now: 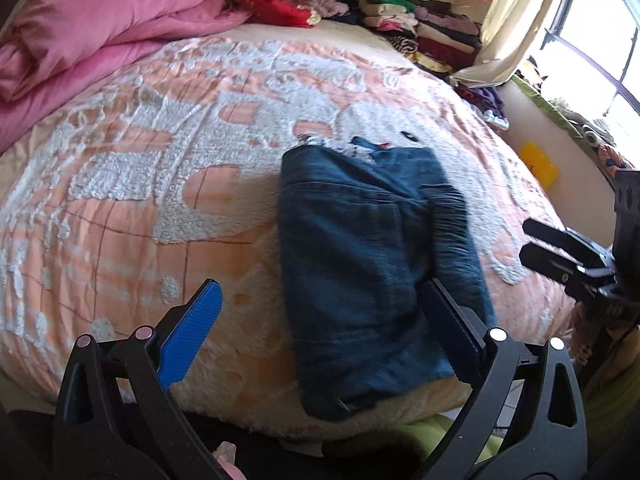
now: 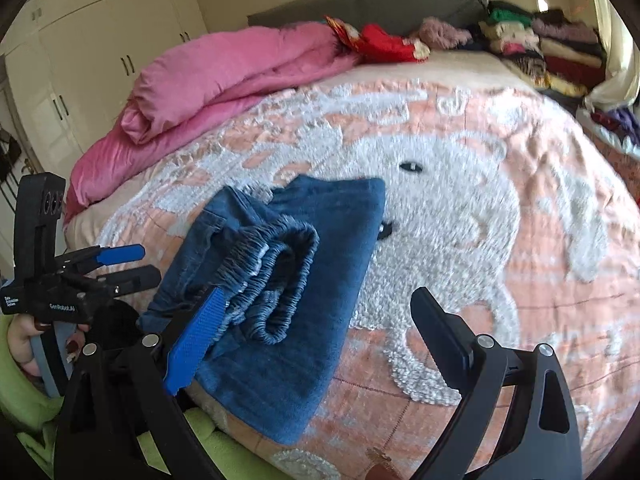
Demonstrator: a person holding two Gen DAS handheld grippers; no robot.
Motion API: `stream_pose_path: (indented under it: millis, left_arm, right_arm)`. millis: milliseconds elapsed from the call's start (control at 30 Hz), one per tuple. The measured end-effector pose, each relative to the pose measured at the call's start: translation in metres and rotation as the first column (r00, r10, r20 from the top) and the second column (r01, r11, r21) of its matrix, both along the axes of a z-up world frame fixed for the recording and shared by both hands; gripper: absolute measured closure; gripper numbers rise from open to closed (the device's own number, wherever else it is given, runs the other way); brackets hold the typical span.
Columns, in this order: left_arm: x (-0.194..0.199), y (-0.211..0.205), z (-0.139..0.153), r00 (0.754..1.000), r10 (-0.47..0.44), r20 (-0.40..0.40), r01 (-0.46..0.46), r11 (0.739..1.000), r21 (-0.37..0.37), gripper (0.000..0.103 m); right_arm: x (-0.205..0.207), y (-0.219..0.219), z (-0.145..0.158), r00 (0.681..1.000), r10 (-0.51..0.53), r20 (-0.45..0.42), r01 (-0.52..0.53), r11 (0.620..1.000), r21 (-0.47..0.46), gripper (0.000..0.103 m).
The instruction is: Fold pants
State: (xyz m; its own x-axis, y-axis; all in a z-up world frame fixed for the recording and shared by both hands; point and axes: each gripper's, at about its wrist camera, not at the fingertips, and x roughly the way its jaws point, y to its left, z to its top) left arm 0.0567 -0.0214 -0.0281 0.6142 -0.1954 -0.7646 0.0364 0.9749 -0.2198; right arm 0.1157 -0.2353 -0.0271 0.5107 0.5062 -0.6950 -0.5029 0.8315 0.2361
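Note:
The blue denim pants point(image 1: 360, 248) lie folded into a compact bundle on the peach and white bedspread point(image 1: 160, 184), near the bed's front edge. In the right wrist view the pants point(image 2: 320, 248) show their gathered elastic waistband point(image 2: 276, 276) on top. My left gripper point(image 1: 324, 320) hovers open over the near end of the bundle, its dark right finger point(image 1: 452, 332) above the denim and its blue pad point(image 1: 192, 332) over the bedspread. My right gripper point(image 2: 320, 320) is open too, with the blue pad point(image 2: 200, 328) just above the waistband. Neither holds any cloth.
A pink quilt point(image 2: 224, 76) is bunched at the back left. Stacks of folded clothes point(image 2: 536, 48) and a red garment point(image 2: 384, 44) line the headboard. White wardrobes point(image 2: 92, 52) stand left, a window point(image 1: 600, 40) right. A hand point(image 2: 24, 340) holds the left gripper point(image 2: 148, 262).

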Motion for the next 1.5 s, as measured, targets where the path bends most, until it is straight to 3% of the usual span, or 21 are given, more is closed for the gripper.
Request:
stream_pose_path:
  millis: [167, 333, 400, 500, 567, 600, 633, 700, 767, 867, 1100, 1500]
  left_arm:
    - [0.018, 0.004, -0.017, 0.999, 0.003, -0.046, -0.004, 1.0, -0.022, 0.01]
    - [0.039, 0.0, -0.032, 0.996, -0.028, -0.085, 0.021, 0.997, -0.08, 0.01]
    - [0.044, -0.006, -0.034, 0.996, -0.04, -0.084, 0.035, 0.997, -0.07, 0.012]
    - [0.048, -0.012, -0.035, 0.995, -0.056, -0.077, 0.052, 0.997, -0.061, 0.021]
    - [0.049, -0.015, -0.036, 0.996, -0.058, -0.074, 0.054, 0.997, -0.062, 0.037]
    - [0.05, -0.015, -0.036, 0.996, -0.057, -0.072, 0.053, 0.997, -0.058, 0.041]
    - [0.05, -0.017, -0.035, 0.996, -0.058, -0.07, 0.055, 0.997, -0.054, 0.048]
    - [0.05, -0.019, -0.032, 0.996, -0.058, -0.07, 0.054, 0.997, -0.047, 0.055]
    - [0.05, -0.022, -0.026, 0.996, -0.062, -0.058, 0.06, 0.998, -0.029, 0.064]
    - [0.052, -0.021, -0.016, 0.997, -0.064, -0.038, 0.063, 0.998, -0.026, 0.068]
    - [0.071, -0.015, 0.008, 0.999, -0.041, 0.017, 0.041, 0.999, -0.011, 0.068]
    - [0.107, -0.009, 0.024, 0.998, -0.017, 0.059, 0.015, 0.999, 0.029, 0.068]
  right_arm:
    - [0.022, 0.005, -0.027, 0.994, -0.013, -0.105, 0.016, 1.0, 0.023, 0.011]
    - [0.035, 0.01, -0.041, 0.989, 0.003, -0.149, 0.005, 0.998, 0.057, 0.029]
    - [0.036, 0.014, -0.042, 0.988, 0.026, -0.15, -0.016, 0.998, 0.067, 0.03]
    - [0.039, 0.021, -0.045, 0.989, 0.044, -0.14, -0.036, 0.997, 0.064, 0.03]
    - [0.043, 0.023, -0.048, 0.989, 0.05, -0.136, -0.04, 0.997, 0.072, 0.03]
    - [0.044, 0.025, -0.048, 0.989, 0.057, -0.134, -0.047, 0.996, 0.08, 0.036]
    - [0.044, 0.026, -0.048, 0.989, 0.074, -0.131, -0.062, 0.994, 0.09, 0.06]
    - [0.041, 0.031, -0.043, 0.984, 0.13, -0.118, -0.115, 0.985, 0.126, 0.08]
    - [0.038, 0.035, -0.034, 0.989, 0.129, -0.077, -0.12, 0.987, 0.109, 0.081]
    - [0.039, 0.04, -0.018, 0.99, 0.136, -0.029, -0.132, 0.986, 0.106, 0.081]
    - [0.059, 0.05, 0.013, 0.988, 0.139, 0.061, -0.144, 0.986, 0.082, 0.081]
    - [0.094, 0.062, 0.017, 0.99, 0.101, 0.099, -0.107, 0.993, 0.057, 0.081]
